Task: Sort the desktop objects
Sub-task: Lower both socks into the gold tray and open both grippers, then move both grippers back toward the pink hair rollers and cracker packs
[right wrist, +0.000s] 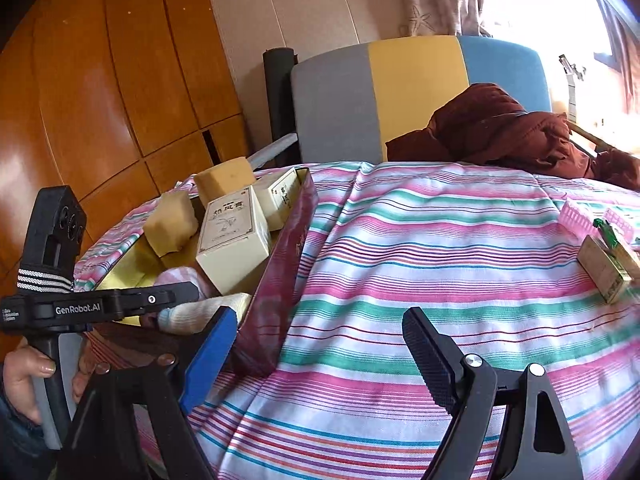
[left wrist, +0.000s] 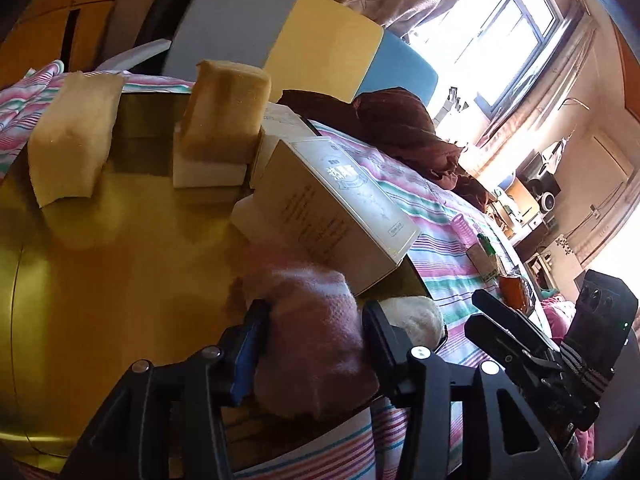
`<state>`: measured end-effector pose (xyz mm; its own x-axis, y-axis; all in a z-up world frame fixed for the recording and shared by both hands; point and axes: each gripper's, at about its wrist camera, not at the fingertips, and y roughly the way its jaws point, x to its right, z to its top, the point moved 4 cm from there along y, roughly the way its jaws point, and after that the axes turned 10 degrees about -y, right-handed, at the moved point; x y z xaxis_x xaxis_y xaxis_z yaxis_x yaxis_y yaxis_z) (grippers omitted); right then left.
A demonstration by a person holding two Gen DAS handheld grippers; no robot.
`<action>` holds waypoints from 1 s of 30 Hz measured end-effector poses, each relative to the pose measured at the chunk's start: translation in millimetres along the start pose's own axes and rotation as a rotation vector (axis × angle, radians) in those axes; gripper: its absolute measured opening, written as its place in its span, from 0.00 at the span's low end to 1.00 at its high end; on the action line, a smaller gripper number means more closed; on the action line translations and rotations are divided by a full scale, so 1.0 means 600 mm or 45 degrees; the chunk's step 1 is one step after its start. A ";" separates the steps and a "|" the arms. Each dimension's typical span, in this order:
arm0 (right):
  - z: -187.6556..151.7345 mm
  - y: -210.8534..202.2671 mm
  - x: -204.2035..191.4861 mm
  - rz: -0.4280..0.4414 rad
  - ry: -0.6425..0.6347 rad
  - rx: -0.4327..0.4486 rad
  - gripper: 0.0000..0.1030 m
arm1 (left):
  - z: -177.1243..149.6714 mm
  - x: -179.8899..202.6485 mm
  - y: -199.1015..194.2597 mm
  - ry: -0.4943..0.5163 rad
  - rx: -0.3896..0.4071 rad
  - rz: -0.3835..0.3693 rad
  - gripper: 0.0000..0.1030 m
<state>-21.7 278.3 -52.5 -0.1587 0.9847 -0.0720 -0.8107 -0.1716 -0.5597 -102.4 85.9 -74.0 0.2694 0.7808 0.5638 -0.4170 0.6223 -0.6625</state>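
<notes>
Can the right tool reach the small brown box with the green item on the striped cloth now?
Probably yes. The right tool is open and empty, and only bare striped cloth lies between it and the small brown box to its right.

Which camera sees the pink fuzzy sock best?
The left wrist view. There the pink sock fills the space between the left gripper's fingers, clamped above the gold-lined box. The right wrist view shows only a small pink bit behind the left gripper; the open right gripper hovers over the striped cloth.
</notes>
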 end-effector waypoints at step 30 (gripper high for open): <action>-0.090 -0.109 0.223 -0.396 0.282 -0.007 0.87 | -0.031 0.224 0.004 0.316 -0.005 -0.188 0.63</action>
<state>40.3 422.8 -70.2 0.2209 0.9725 -0.0741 -0.7976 0.1364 -0.5876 -50.9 193.4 -9.1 0.5310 0.6716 0.5168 -0.3543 0.7299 -0.5845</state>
